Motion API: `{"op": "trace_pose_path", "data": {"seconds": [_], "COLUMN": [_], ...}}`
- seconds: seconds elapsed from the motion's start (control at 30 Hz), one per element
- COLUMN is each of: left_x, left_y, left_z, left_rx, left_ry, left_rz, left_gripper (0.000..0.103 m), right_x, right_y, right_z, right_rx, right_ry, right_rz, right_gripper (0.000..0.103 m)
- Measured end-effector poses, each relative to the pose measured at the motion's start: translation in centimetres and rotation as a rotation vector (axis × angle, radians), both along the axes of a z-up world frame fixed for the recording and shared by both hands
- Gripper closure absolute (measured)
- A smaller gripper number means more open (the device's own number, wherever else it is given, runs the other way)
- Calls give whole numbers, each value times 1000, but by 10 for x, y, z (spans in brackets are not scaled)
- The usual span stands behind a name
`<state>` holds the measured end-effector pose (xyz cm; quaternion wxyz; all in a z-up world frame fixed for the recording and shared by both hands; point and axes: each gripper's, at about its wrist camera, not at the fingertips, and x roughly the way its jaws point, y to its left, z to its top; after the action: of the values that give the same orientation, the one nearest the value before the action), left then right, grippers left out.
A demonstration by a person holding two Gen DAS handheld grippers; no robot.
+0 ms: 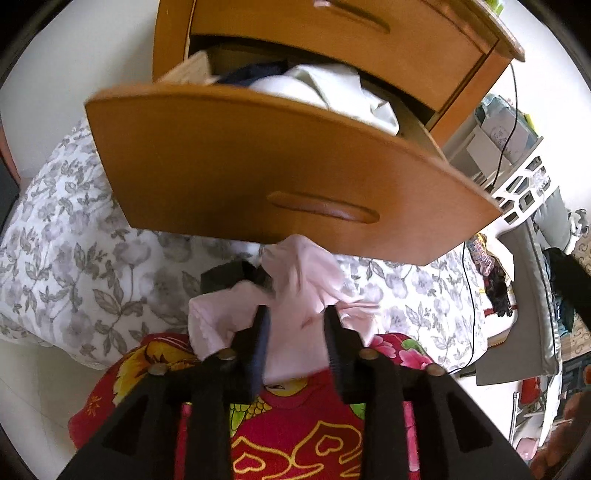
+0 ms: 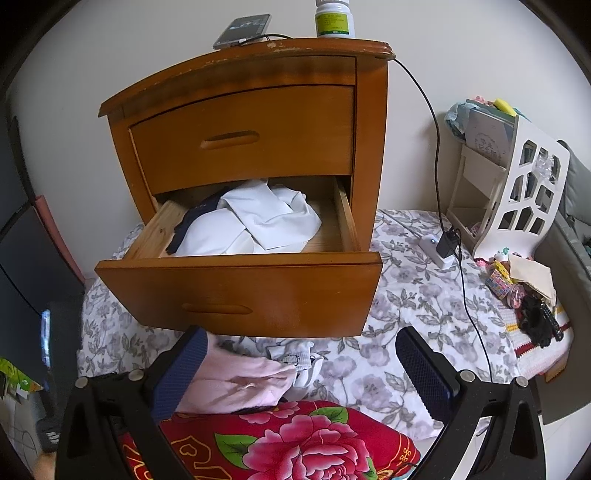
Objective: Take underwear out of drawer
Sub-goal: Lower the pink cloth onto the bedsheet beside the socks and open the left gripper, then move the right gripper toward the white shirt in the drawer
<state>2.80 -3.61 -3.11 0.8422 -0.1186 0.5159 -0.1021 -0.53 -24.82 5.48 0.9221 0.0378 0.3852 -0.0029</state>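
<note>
Left claw (image 1: 297, 325), partly open, straddles pink underwear (image 1: 295, 280) on the bed (image 1: 74, 258). Right claw (image 2: 303, 354) gapes wide, empty. The bottle (image 2: 334, 18) label is unreadable.

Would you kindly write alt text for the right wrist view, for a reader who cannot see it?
A wooden nightstand's lower drawer stands pulled out, with white clothing heaped inside. Below it, a pink garment lies on the floral bedding, beside the open right gripper.
</note>
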Motion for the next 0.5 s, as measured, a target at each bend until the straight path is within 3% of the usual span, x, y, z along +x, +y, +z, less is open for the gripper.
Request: {"op": "trace_pose_path", "data": {"seconds": [0.13,0.27,0.5], "left_x": [-6,-13,-18], "left_y": [4,9,21], "left_z": [21,54,111], "left_rx": [-9,-5,14], "left_ry": [-47,-127,-238], "left_rz": [-4,3,27], "left_gripper": [63,48,34], "right_x": [-1,0,0], "right_y": [1,0,0], "right_z": [0,0,0], "right_rx": [-3,-4,-5], "right_ry": [-2,-2,-4], "right_rz": [2,0,2], "right_gripper": [0,0,0]}}
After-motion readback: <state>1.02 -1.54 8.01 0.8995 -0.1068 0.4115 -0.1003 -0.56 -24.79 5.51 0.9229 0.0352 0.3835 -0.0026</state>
